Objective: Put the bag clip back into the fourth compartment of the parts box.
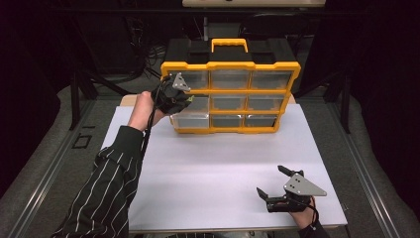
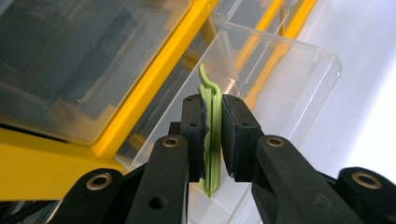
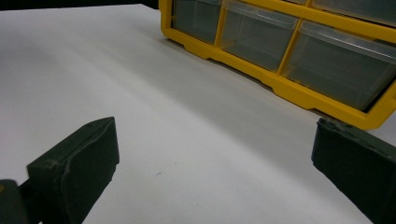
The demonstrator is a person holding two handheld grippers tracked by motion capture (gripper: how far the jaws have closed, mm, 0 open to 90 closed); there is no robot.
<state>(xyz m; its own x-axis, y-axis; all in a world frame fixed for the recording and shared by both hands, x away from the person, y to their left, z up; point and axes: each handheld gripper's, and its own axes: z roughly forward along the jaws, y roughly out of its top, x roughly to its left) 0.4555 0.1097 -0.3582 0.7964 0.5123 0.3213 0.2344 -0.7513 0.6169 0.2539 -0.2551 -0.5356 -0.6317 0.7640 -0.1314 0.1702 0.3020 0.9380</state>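
Note:
A yellow organiser (image 1: 230,65) with clear drawers and a black back stands upright at the far side of the white mat (image 1: 213,163). One drawer (image 1: 190,117) in its left column is pulled out. My left gripper (image 1: 188,99) hovers over that drawer (image 2: 280,79) and is shut on a thin, light green plastic piece (image 2: 208,86), which stands upright between the pads (image 2: 194,130). At the mat's front right my right gripper (image 1: 269,179) lies low with its jaws wide open and nothing between them. In the right gripper view that gripper (image 3: 217,140) faces the organiser's bottom row (image 3: 280,86).
Black stands and cables sit behind the organiser on the dark floor. A metal rail (image 1: 366,173) runs along the mat's right side. The mat between the organiser and the right gripper is bare white.

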